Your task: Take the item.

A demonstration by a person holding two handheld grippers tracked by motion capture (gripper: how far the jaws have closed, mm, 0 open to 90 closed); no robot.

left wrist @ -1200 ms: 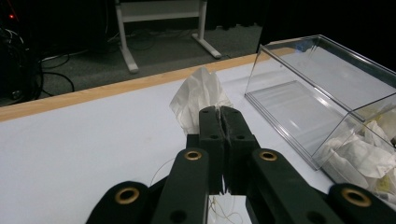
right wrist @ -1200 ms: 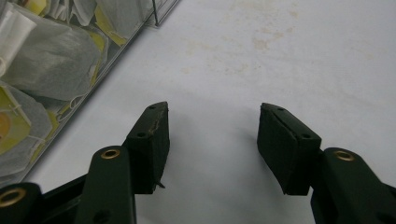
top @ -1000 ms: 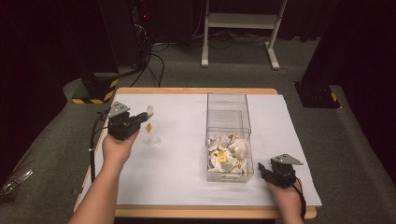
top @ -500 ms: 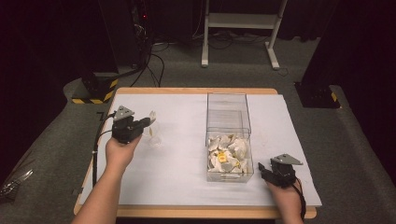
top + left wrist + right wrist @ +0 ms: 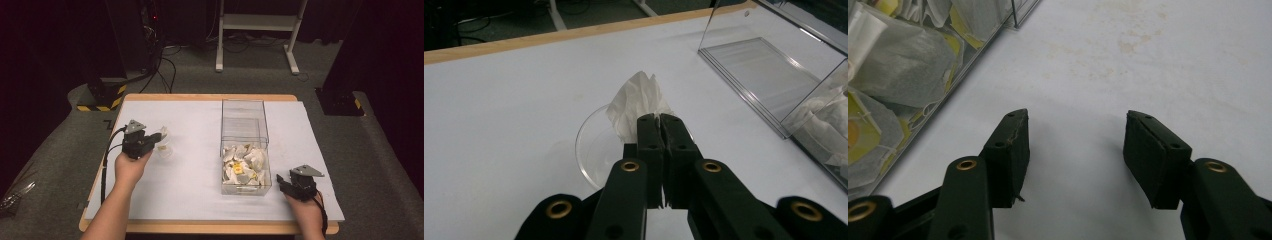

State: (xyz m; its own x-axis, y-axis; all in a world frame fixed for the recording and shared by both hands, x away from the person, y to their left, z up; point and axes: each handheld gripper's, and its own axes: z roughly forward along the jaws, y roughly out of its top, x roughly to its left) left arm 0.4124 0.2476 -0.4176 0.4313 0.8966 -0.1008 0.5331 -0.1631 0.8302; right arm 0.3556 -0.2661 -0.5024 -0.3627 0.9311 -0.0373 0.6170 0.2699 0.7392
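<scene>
Left hand-held gripper (image 5: 659, 122) clamped on a tea bag (image 5: 638, 102), bag sticking out ahead directly above the clear dish (image 5: 591, 150) on the desk's left; right hand-held gripper (image 5: 1075, 150) wide, beside the box (image 5: 244, 145).

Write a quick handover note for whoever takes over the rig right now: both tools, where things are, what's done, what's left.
Left tool: shut on a white tea bag, held over a clear round dish on the table's left side.
Right tool: open, holding nothing, low over the white table cover beside the clear box.
Box: its near compartment holds many tea bags; the far compartment looks bare.
Done: one bag brought to the dish.
Left: probably release it into the dish.
</scene>
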